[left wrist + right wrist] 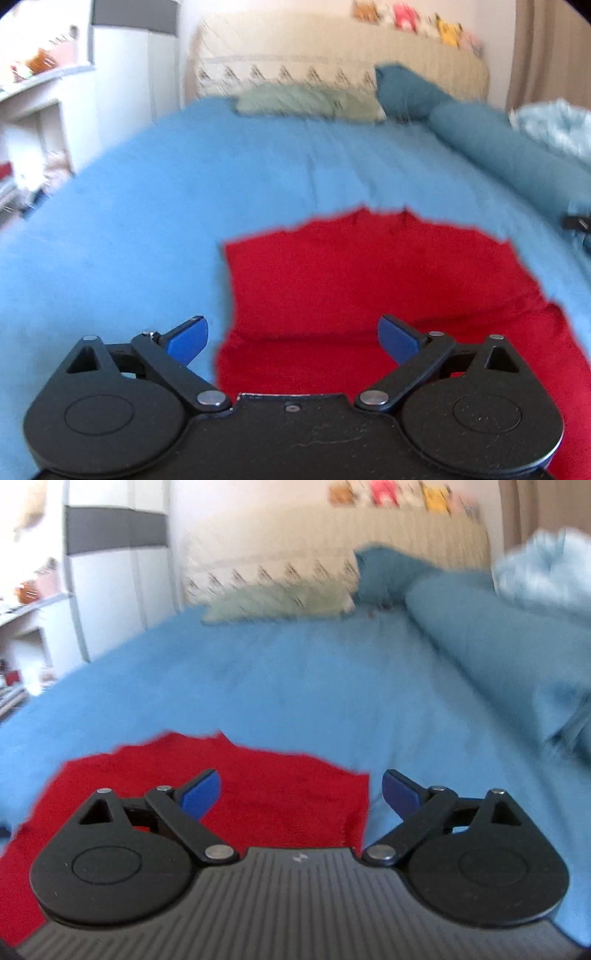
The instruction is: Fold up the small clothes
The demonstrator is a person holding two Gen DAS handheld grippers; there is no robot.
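Observation:
A small red garment lies on the blue bedsheet, with a fold line across its near part. My left gripper is open and empty, above the garment's near left edge. In the right wrist view the red garment lies low and left on the sheet. My right gripper is open and empty, above the garment's right edge. Both views are blurred.
A pale green pillow and a teal pillow lie at the headboard. A rolled teal blanket and a light blue bundle lie on the right. White shelves and a wardrobe stand on the left.

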